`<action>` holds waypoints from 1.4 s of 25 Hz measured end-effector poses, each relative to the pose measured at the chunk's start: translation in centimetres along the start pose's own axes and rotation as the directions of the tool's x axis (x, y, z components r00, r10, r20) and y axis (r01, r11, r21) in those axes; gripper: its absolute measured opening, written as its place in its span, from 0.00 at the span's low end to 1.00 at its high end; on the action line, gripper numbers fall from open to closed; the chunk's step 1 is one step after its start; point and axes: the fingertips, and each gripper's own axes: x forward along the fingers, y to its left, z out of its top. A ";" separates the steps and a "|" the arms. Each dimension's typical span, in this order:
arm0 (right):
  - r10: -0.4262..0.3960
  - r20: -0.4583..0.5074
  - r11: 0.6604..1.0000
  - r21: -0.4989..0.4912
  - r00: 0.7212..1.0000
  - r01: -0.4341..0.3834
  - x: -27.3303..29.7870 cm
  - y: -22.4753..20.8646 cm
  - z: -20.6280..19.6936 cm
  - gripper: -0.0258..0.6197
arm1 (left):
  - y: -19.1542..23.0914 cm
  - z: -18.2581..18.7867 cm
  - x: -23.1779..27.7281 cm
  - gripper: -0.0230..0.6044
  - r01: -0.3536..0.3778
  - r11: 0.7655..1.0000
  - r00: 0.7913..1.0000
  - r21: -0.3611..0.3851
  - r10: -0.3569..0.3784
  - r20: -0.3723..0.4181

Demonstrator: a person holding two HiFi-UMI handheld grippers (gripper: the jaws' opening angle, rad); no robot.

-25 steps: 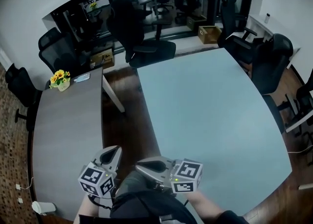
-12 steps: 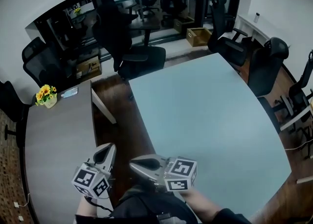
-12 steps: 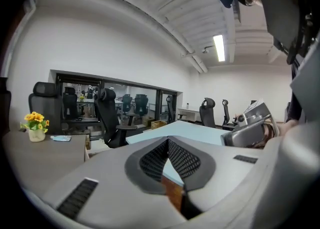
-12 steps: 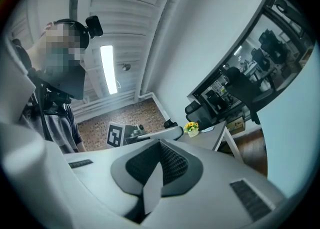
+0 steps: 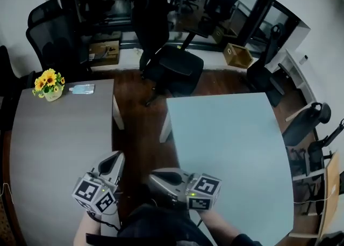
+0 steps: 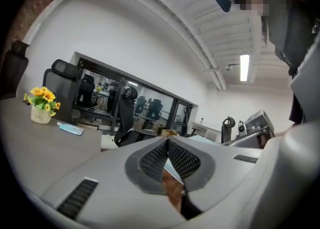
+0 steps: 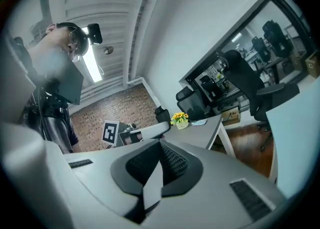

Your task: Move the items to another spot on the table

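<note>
Task items: 1 small pot of yellow flowers (image 5: 48, 85), a cream rounded pot with green leaves, and 1 flat, rectangular pale-blue packet (image 5: 82, 88). Both sit at the far end of the grey wood-grain table (image 5: 48, 148), with the packet just beside the pot and not touching it.

Left gripper (image 5: 112, 160): smooth grey shell, jaws clenched together, nothing between the black mesh-textured pads (image 6: 152, 157). It is at the grey table's right edge, well apart from both items.

Right gripper (image 5: 160, 177): jaws clenched, empty. In the head view it is between the grey table and the smooth pale-blue table (image 5: 231, 148).
</note>
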 end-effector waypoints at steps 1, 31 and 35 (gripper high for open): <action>0.002 -0.020 1.000 -0.005 1.000 -0.002 1.1 -0.7 0.4 0.02 | 1.3 0.2 0.2 0.05 -0.014 1.000 1.000 -0.023 0.014 0.009; 0.408 -0.184 0.913 0.069 0.894 -0.403 20.4 -17.9 11.9 0.02 | 19.4 5.6 10.7 0.05 -0.427 0.904 0.894 0.016 0.424 -0.147; 0.476 -0.222 0.879 0.081 0.851 -0.471 22.3 -19.0 12.7 0.02 | 21.4 6.6 11.2 0.05 -0.496 0.868 0.860 0.018 0.494 -0.131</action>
